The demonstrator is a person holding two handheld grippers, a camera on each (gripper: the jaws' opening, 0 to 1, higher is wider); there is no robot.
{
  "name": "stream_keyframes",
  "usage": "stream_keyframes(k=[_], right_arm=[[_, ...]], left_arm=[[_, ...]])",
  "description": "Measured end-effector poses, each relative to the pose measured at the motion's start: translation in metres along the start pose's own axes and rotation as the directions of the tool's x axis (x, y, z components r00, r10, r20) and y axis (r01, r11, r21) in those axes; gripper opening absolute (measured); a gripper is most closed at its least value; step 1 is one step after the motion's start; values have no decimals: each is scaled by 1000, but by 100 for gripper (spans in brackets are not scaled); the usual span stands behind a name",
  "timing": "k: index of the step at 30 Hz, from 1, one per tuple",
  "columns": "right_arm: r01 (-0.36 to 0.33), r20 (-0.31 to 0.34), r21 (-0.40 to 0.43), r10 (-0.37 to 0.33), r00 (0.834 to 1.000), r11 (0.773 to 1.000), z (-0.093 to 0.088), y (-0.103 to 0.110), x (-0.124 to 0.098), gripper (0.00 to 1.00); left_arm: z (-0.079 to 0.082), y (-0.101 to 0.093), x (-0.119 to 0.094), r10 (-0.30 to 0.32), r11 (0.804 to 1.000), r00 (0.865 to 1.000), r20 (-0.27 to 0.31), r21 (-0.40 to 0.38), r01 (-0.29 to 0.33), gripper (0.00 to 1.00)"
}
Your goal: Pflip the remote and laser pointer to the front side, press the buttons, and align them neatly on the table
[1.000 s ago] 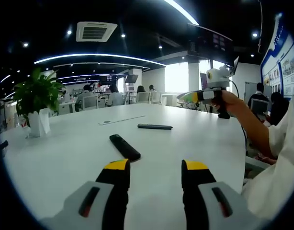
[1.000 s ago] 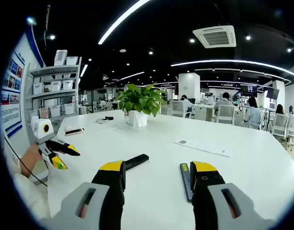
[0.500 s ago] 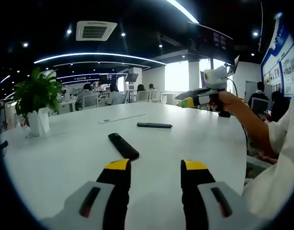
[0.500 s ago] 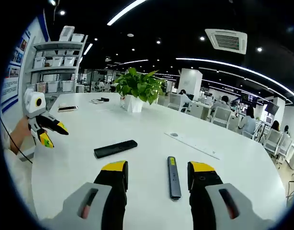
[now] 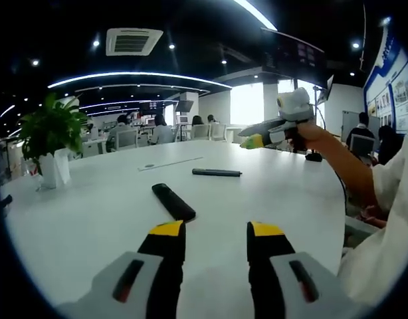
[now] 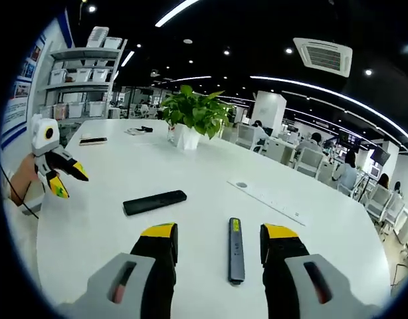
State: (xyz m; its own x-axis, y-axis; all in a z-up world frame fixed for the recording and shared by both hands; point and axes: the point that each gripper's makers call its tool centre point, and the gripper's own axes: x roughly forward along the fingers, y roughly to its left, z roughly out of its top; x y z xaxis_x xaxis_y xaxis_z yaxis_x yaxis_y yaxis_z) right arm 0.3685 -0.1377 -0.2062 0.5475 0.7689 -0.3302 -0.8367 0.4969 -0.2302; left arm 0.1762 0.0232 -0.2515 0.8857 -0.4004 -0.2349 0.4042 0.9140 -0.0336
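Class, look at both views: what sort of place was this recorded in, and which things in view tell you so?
Most likely an open-plan office. People sit at desks on white chairs in the background, a shelving unit holds white storage boxes, and a large white meeting table carries a potted green plant.

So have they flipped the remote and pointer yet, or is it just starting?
Just starting, it seems. Done: nothing obvious; the remote and laser pointer lie apart at different angles on the table. Which faces are up is hard to tell. In hand: nothing; the right gripper hovers open over the pointer, and the left gripper is open near the remote. Left: flipping, pressing, lining up.
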Motion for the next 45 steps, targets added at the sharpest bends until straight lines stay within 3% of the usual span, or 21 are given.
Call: stream_keyframes(k=[6,12,22,27,28,31,33,40,45], right_arm=[[4,-13,67,-3,1000,998,-13,2,8,47],[-23,-57,61,26,998,998,-32,10,25,47],[-31,-66,50,34,997,998,-16,-11,36,47],[-24,-72,57,28,997,998,-22,-13,41,45],[14,-66,49,-11,998,999,-28,-17,41,44],[25,-58,64,-21,998,998,-36,-17,41,44],[15,-43,95,-11,999,995,-36,-17,42,44],[28,-22,83,-27,999,996,-33,-25,43,44],[29,-57,59,-25,998,998,-31,-36,47,44]], left_arm=[[5,17,-8,83,996,996,39,-17,-82,38],[2,18,-10,80,997,996,36,-25,-79,39],[-4,11,-6,49,999,999,3,-11,-49,41],[-2,11,-6,50,999,999,-2,-2,-50,41],[-2,11,-6,52,999,999,-4,1,-52,41],[-3,10,-6,54,999,998,-13,8,-53,41],[-5,10,-6,52,999,998,-21,9,-52,42],[-6,11,-2,53,999,998,-34,10,-52,41],[-8,9,3,48,999,998,-48,13,-48,41]])
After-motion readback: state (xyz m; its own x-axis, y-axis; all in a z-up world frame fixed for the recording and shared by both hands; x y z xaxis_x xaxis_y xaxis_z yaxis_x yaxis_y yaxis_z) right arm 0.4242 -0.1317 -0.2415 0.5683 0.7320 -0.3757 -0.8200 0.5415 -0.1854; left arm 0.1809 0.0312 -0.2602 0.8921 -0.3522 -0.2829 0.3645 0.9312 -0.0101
